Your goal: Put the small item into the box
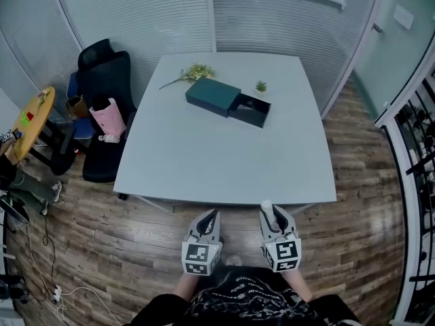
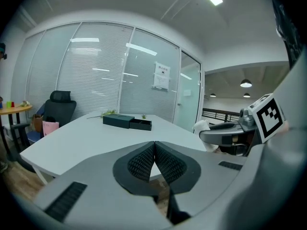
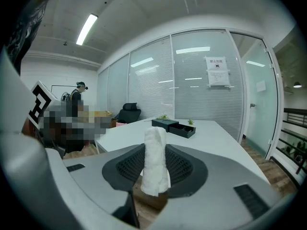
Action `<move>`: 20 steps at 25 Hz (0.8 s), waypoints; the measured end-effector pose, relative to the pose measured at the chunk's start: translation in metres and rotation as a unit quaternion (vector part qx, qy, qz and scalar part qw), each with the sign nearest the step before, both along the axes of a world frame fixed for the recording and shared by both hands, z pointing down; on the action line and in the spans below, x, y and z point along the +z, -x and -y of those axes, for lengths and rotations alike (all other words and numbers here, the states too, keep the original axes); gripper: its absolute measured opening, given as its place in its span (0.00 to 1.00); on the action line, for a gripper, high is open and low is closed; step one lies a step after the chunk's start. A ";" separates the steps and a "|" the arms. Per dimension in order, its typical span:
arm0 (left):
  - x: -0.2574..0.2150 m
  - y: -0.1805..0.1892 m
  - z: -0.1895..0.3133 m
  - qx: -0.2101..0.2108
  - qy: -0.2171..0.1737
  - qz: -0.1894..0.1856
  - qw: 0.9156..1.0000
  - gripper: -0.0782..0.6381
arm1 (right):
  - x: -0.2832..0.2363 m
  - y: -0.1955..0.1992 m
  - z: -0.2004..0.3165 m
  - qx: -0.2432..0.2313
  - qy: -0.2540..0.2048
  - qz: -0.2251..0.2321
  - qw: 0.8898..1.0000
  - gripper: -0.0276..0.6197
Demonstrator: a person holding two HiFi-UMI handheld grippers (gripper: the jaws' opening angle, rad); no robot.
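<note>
A dark green box (image 1: 213,96) lies at the far side of the white table (image 1: 204,161), its drawer (image 1: 249,110) pulled out toward the right; the box (image 2: 119,120) and the box (image 3: 165,124) also show far off in both gripper views. My right gripper (image 1: 269,213) is shut on a small rolled white towel (image 3: 155,161), held upright between the pads; the towel (image 1: 267,210) pokes out past the jaws. My left gripper (image 1: 209,217) is shut with nothing in it, pads (image 2: 144,163) touching. Both hang just short of the table's near edge.
A leafy sprig (image 1: 192,72) and a tiny potted plant (image 1: 261,86) lie behind the box. A black office chair (image 1: 102,80) with a pink bag (image 1: 107,117) stands left of the table, beside a round yellow table (image 1: 30,121). Glass walls with blinds surround the room.
</note>
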State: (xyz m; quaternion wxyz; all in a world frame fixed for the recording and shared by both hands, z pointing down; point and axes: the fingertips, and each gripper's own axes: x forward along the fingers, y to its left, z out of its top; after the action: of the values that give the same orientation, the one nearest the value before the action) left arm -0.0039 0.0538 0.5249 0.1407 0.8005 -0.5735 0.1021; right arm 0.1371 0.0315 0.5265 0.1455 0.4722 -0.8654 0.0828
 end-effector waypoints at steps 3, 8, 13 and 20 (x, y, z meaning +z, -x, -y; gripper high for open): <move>-0.003 0.005 0.021 0.006 0.006 -0.017 1.000 0.13 | -0.003 0.004 0.016 0.011 -0.001 0.000 1.000 0.25; -0.005 0.011 0.059 0.022 0.009 -0.026 0.999 0.13 | 0.000 0.007 0.043 0.033 0.004 -0.002 0.999 0.25; -0.003 0.022 0.094 0.034 0.015 -0.032 0.999 0.13 | 0.001 0.015 0.073 0.051 0.009 -0.007 0.999 0.25; -0.003 0.037 0.136 0.060 0.012 -0.033 0.998 0.13 | 0.000 0.032 0.109 0.078 0.007 -0.010 0.997 0.25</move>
State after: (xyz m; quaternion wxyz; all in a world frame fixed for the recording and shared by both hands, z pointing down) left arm -0.0404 -0.0823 0.5215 0.1625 0.8347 -0.5182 0.0907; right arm 0.1055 -0.0770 0.5267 0.1502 0.5377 -0.8241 0.0953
